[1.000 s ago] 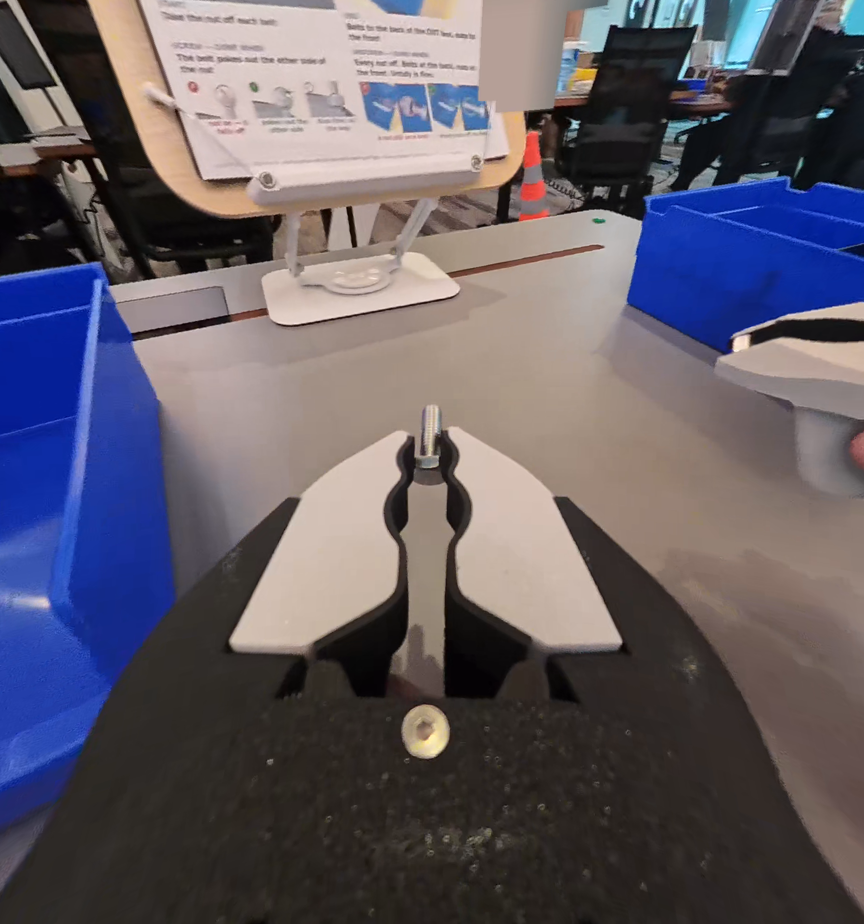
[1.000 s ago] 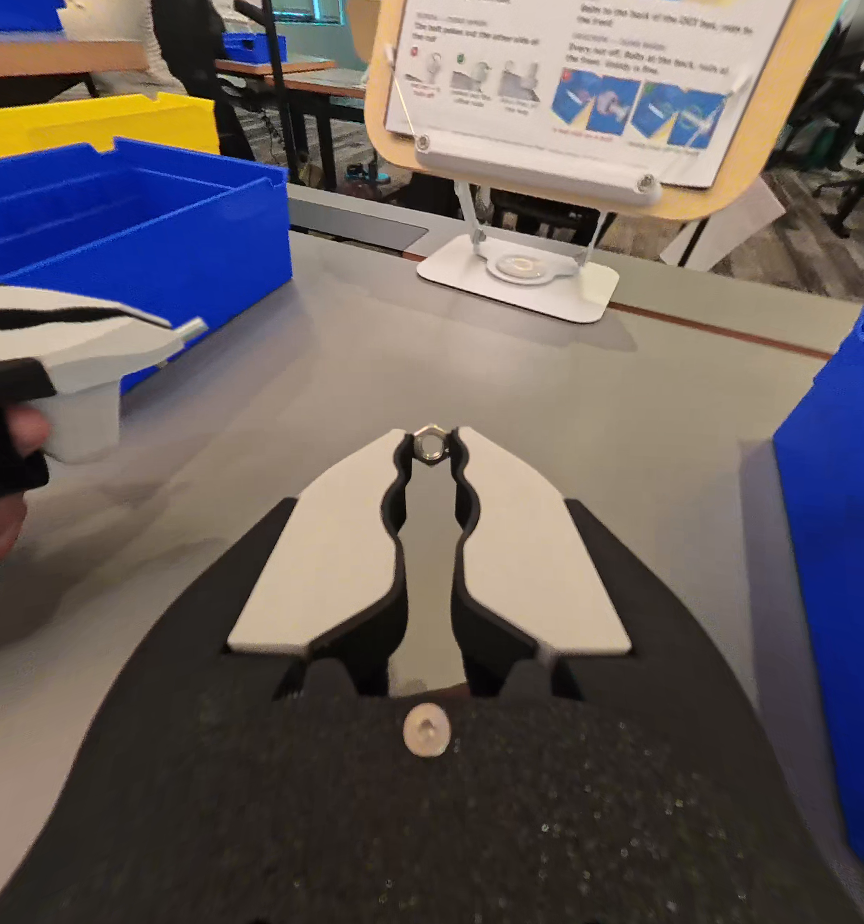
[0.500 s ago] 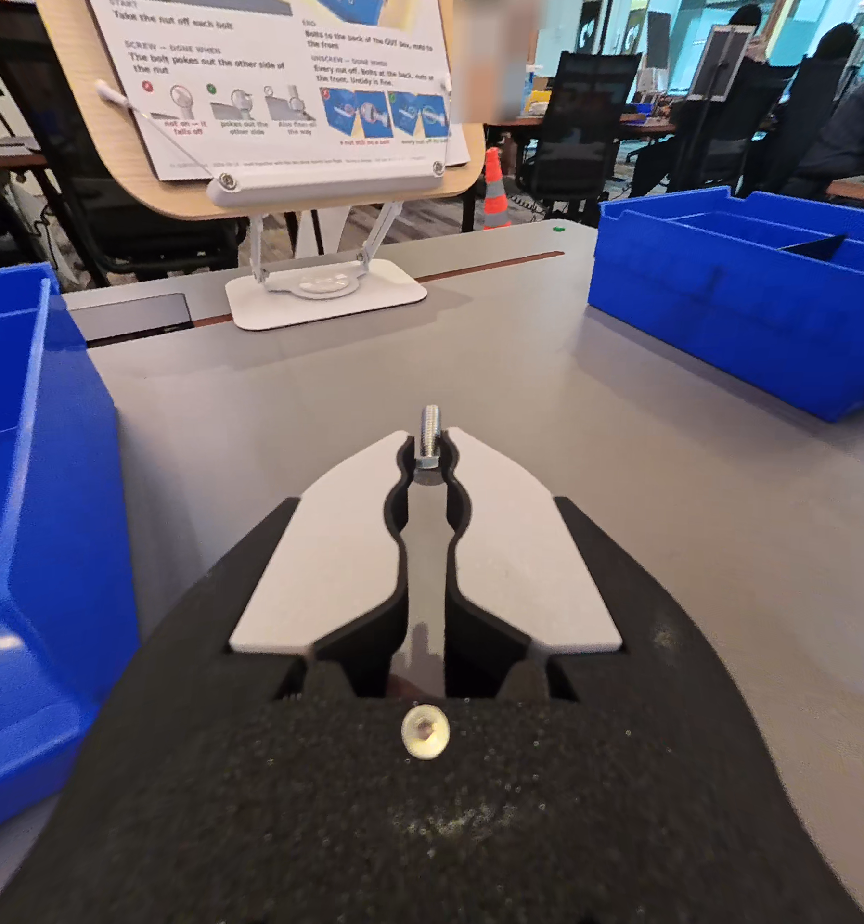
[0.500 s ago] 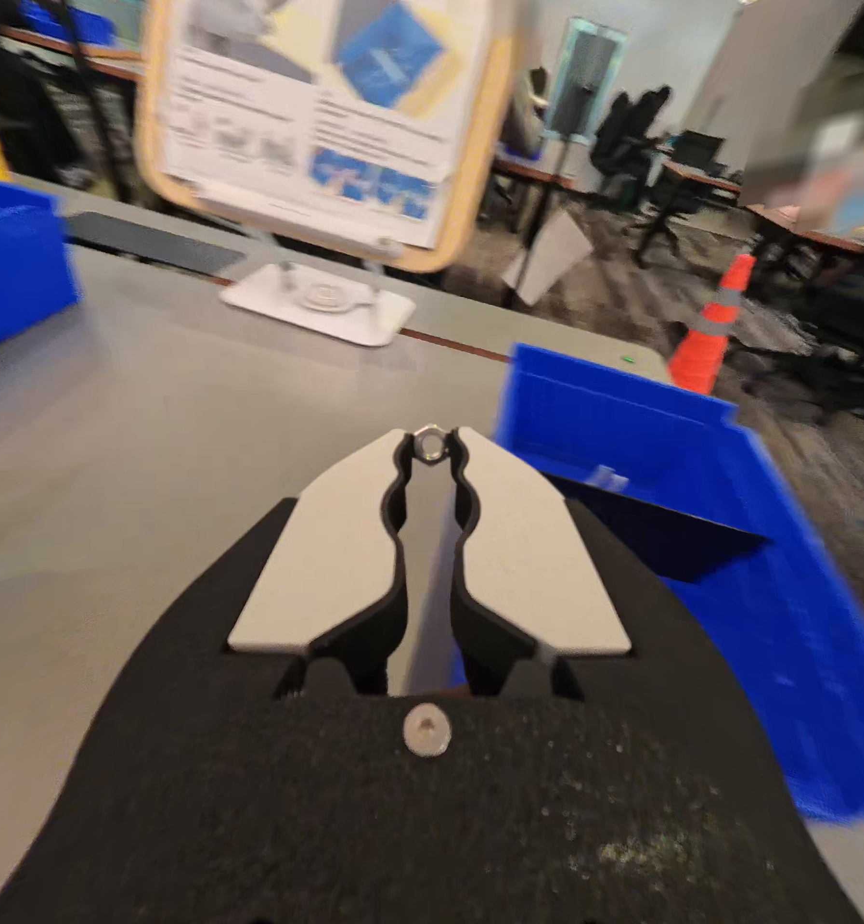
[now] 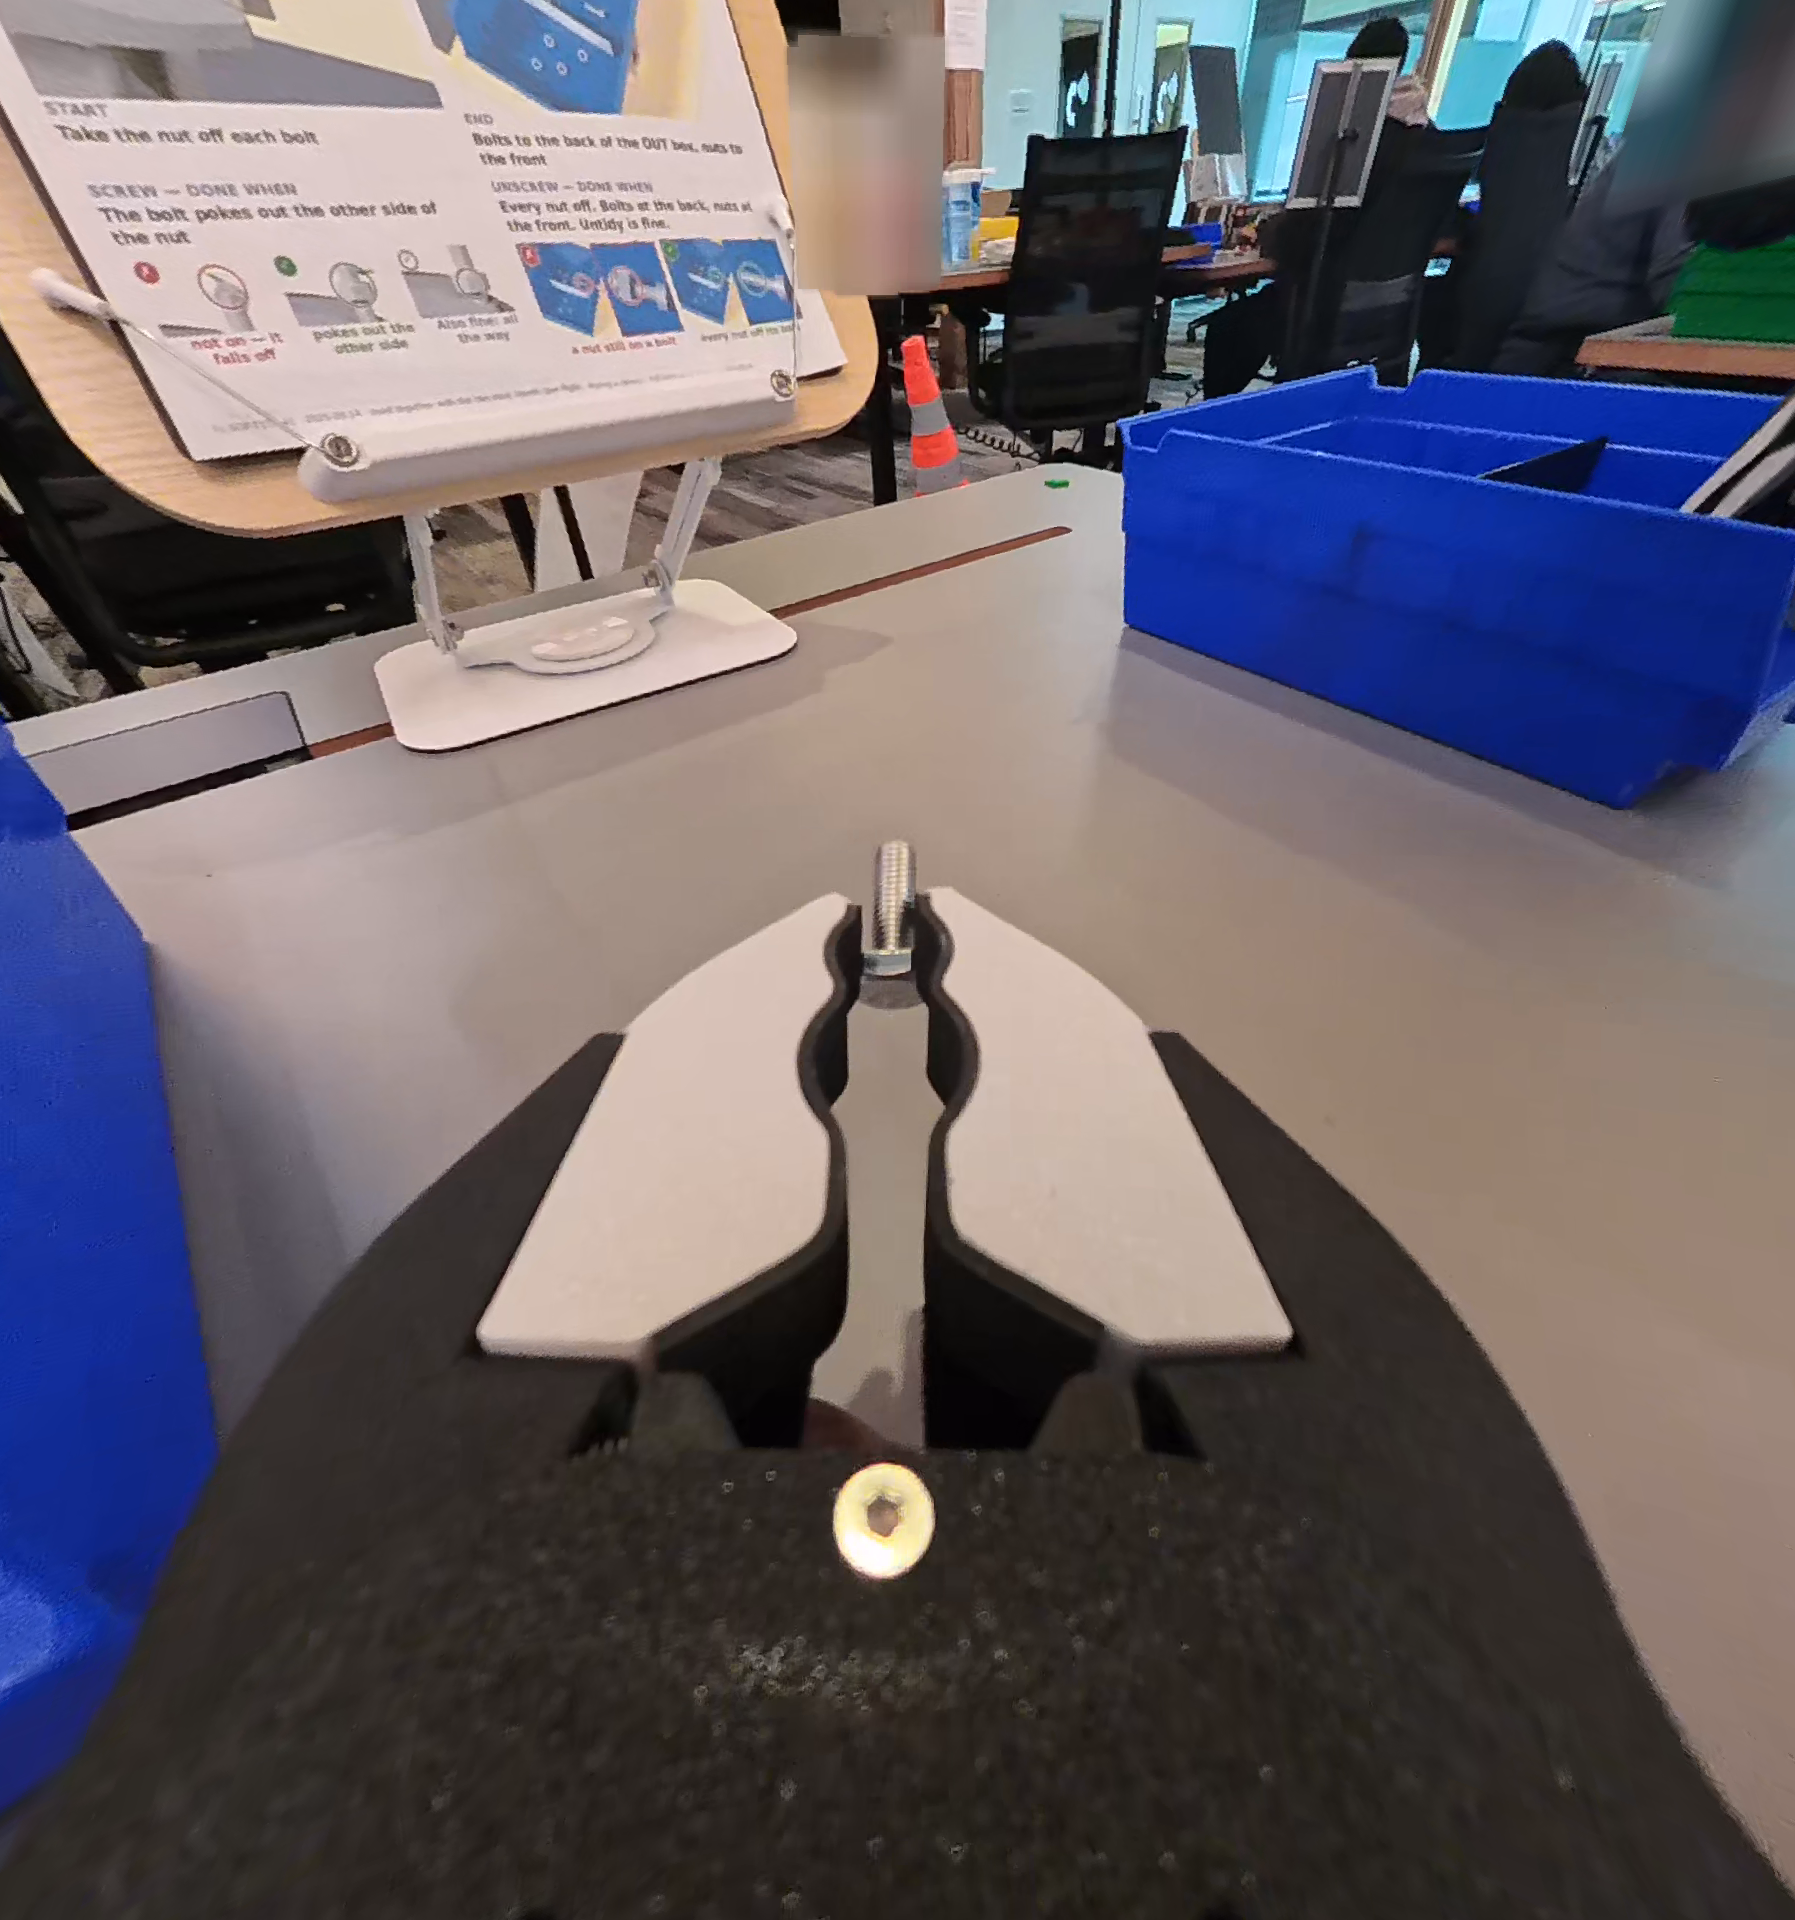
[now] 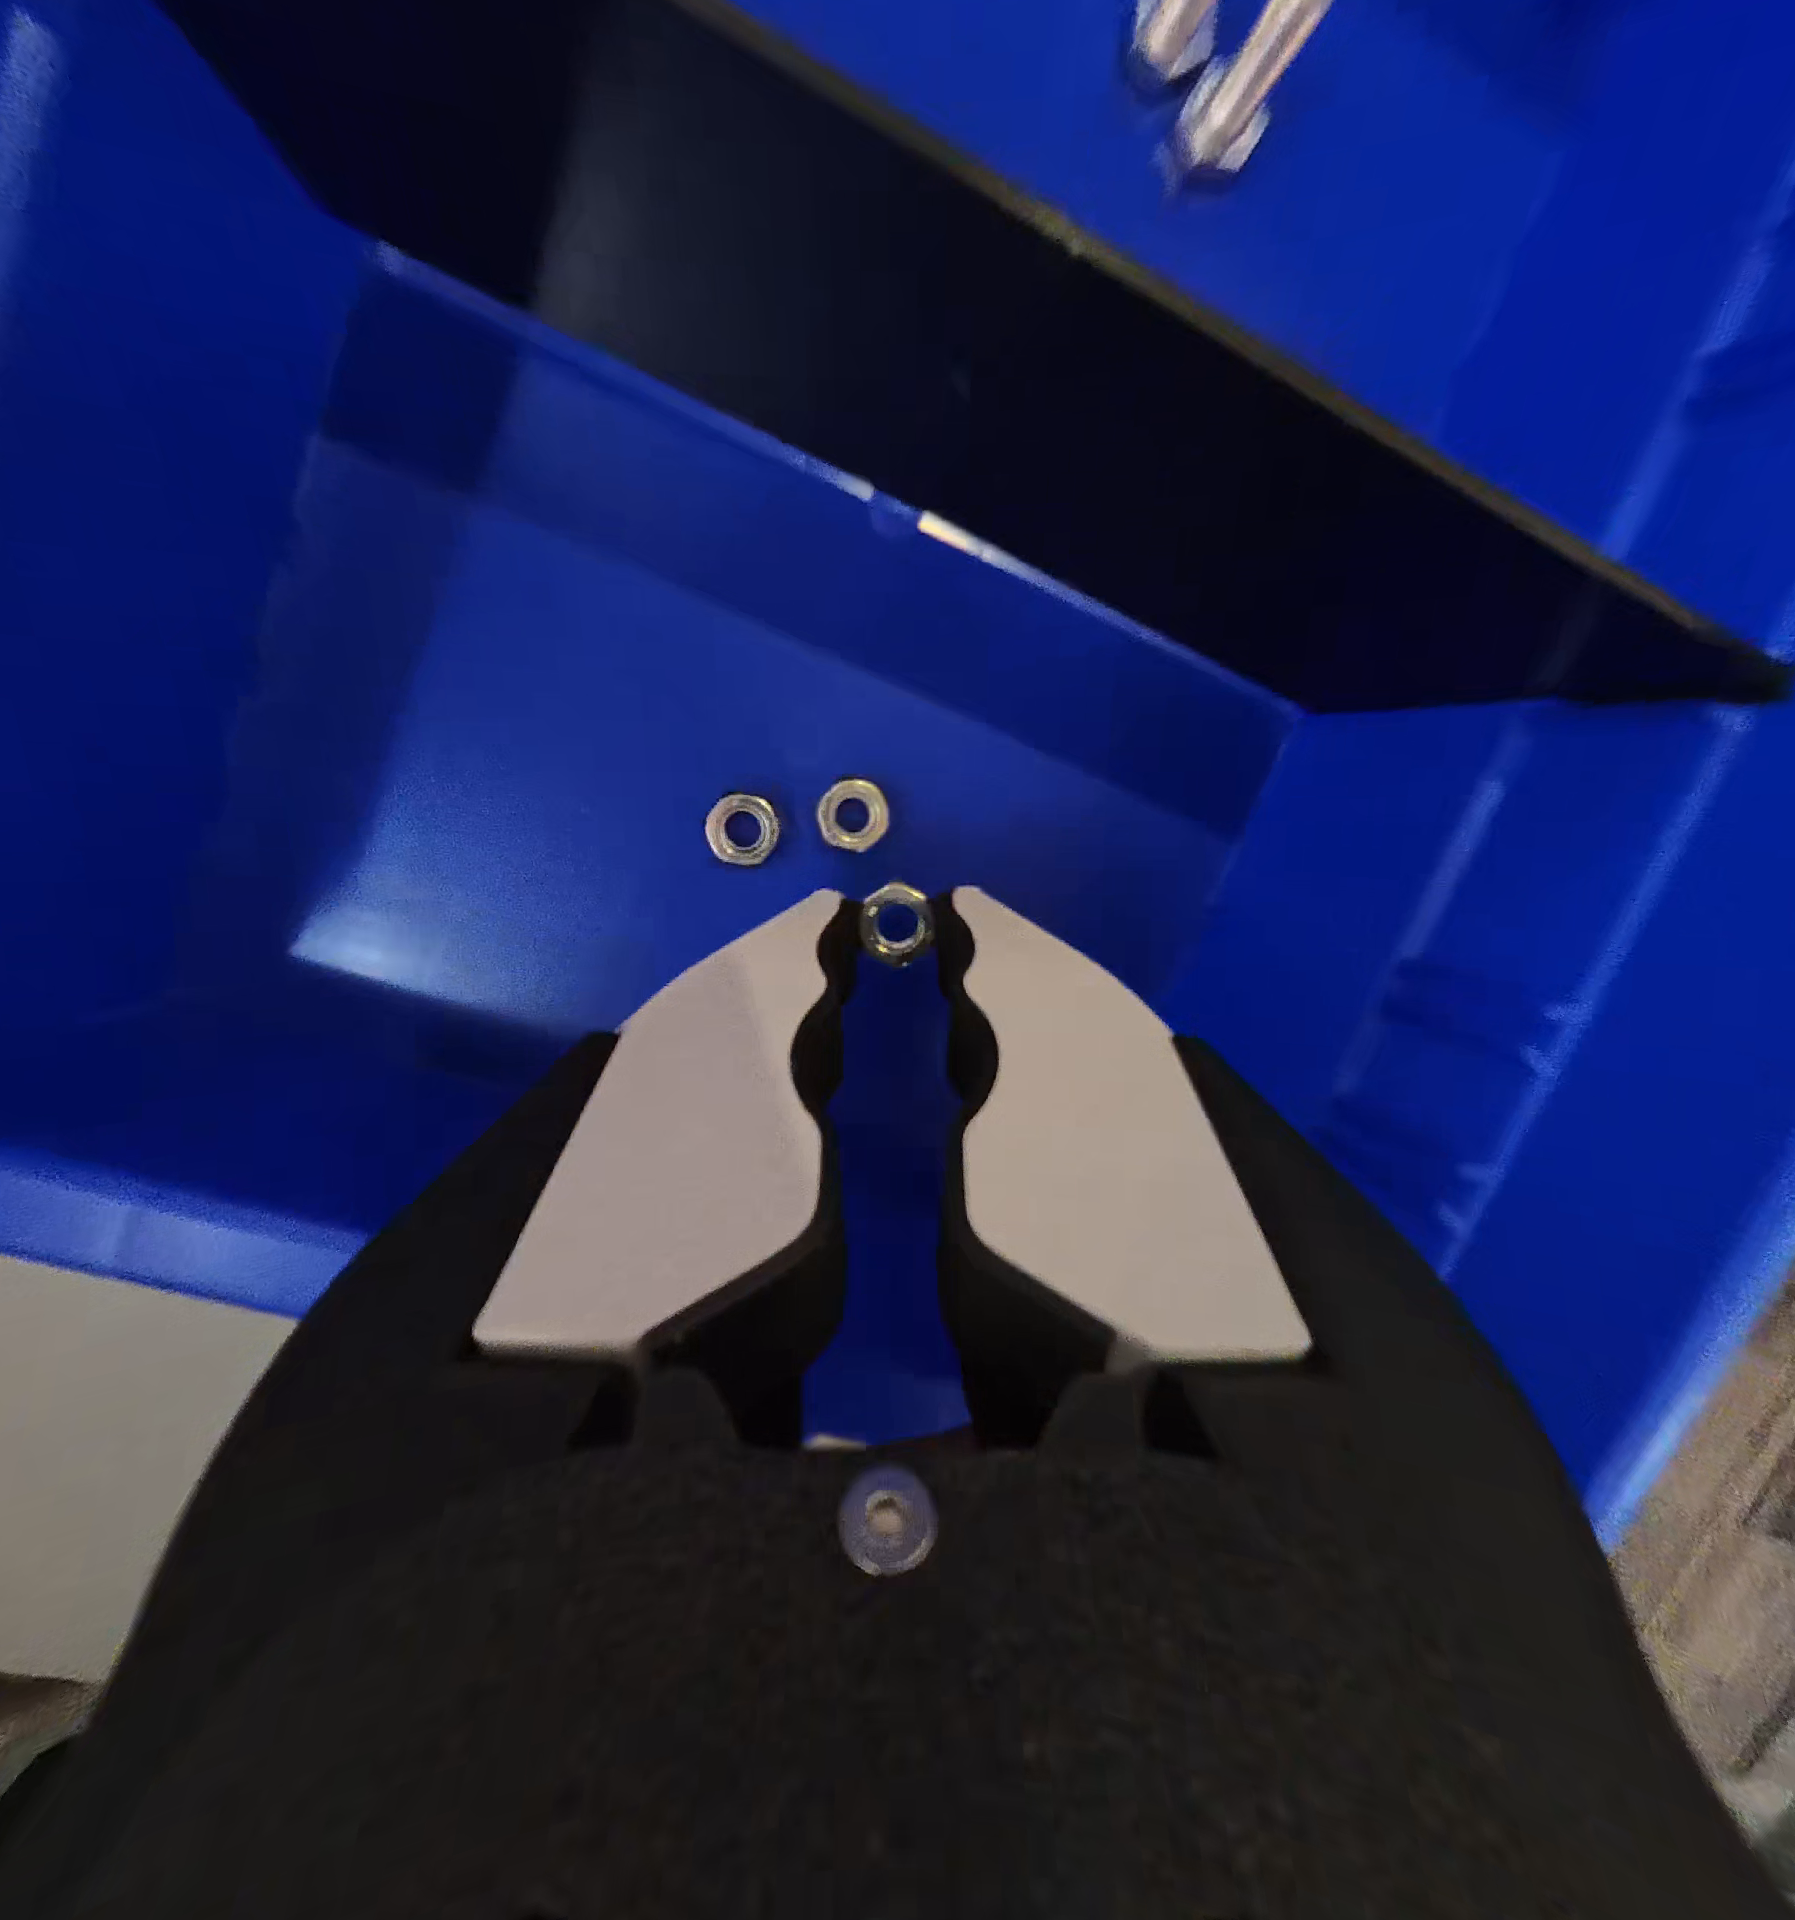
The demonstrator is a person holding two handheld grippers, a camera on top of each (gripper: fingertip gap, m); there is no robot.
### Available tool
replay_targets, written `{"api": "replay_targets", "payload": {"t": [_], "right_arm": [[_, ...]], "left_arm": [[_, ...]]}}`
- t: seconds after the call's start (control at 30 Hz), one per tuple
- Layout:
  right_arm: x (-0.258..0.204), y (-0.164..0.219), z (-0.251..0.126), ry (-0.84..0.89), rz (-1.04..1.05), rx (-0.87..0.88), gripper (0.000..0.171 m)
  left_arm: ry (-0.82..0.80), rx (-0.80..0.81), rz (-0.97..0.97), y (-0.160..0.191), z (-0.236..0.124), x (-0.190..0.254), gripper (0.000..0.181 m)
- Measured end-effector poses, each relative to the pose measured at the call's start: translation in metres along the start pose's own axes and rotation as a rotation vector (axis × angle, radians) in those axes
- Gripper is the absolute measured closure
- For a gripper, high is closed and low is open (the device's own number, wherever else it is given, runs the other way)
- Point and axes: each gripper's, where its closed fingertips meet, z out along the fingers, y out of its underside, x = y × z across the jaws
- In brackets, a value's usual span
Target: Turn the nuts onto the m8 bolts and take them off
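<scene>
Nut (image 6: 895, 925) — seemingly loose — between gripper (image 6: 895, 909) tips

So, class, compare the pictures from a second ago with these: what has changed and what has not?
The right gripper swung right from above the table and now points down into the blue bin, above two loose nuts. Its fingers have parted slightly around the nut, apparently releasing it. The left gripper stayed shut on the bolt over the table.
</scene>
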Motion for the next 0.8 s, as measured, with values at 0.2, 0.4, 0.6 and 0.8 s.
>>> {"api": "replay_targets", "payload": {"t": [0.2, 0.4, 0.6, 0.8], "right_arm": [[-0.002, 0.004, 0.013, -0.032, 0.001, -0.085, 0.156], [0.010, -0.012, -0.028, 0.083, 0.019, 0.083, 0.139], [-0.039, -0.062, -0.150, 0.170, 0.082, 0.630, 0.129], [-0.215, -0.119, -0.155, -0.168, 0.028, 1.062, 0.133]], "left_arm": [[0.023, -0.012, 0.007, 0.002, 0.000, 0.004, 0.172], [0.017, -0.021, -0.008, 0.004, 0.002, 0.002, 0.172], [0.011, -0.029, -0.041, 0.004, 0.003, -0.003, 0.172], [-0.014, -0.020, -0.048, 0.003, 0.003, -0.007, 0.172]]}}
